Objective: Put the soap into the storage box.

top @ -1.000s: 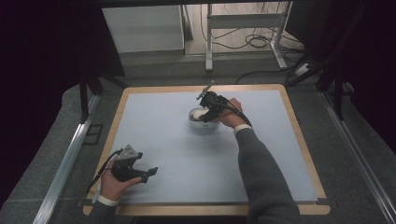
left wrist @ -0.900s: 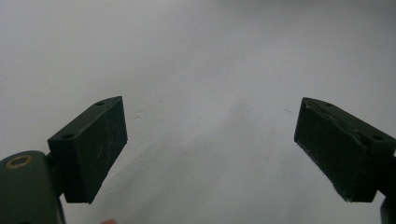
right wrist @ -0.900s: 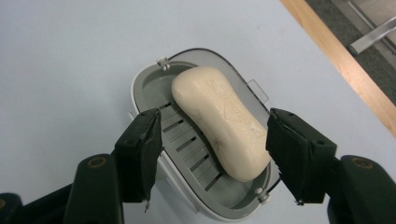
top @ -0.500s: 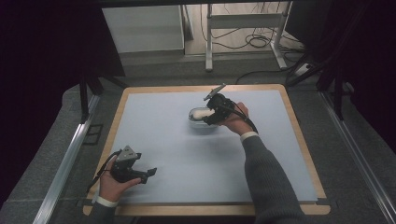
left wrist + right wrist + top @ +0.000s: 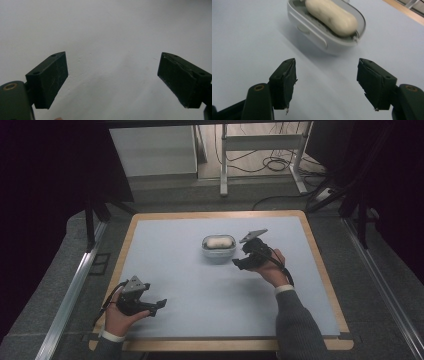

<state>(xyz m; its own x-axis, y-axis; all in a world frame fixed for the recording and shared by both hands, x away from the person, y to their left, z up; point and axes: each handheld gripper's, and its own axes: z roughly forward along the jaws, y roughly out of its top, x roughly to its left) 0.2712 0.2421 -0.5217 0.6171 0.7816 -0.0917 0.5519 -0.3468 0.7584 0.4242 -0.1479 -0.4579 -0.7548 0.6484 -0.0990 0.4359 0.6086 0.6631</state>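
Table (image 5: pixel 165 250): the soap dish (image 5: pixel 218 248) stands just behind centre, a pale soap bar (image 5: pixel 219 241) in it. The right gripper (image 5: pixel 243 262), at the dish a second ago, now sits just right of it, jaws parted further, empty: apparently a release. The left gripper (image 5: pixel 156 306) rests near the front-left corner, agape, empty. The dish's underside is hidden.
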